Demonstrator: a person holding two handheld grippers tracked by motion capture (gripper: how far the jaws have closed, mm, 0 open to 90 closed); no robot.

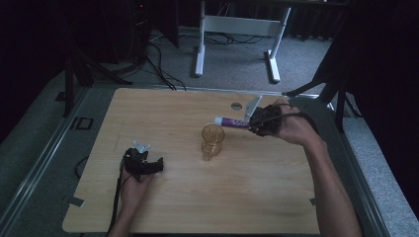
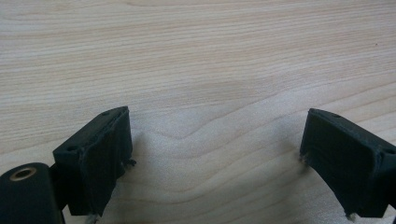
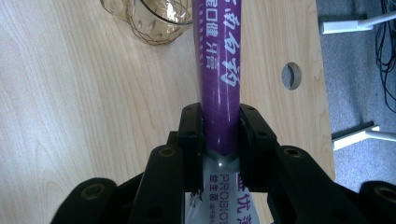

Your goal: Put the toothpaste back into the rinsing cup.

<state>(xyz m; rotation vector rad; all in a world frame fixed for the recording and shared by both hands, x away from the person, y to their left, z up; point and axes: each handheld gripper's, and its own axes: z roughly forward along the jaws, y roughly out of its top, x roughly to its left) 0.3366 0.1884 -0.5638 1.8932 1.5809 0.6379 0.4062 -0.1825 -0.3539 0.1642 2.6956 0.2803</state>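
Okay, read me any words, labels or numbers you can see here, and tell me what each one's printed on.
"PROBIOT", cut off by the jaws: white end of the purple toothpaste tube clamped in the right gripper.
White Chinese characters along the tube's purple body: too skewed to read surely.
Amber cup, table, left gripper: no text.

Black two-jaw grippers (image 1: 157,165), brass screw holes, trailing black cable; bare forearms
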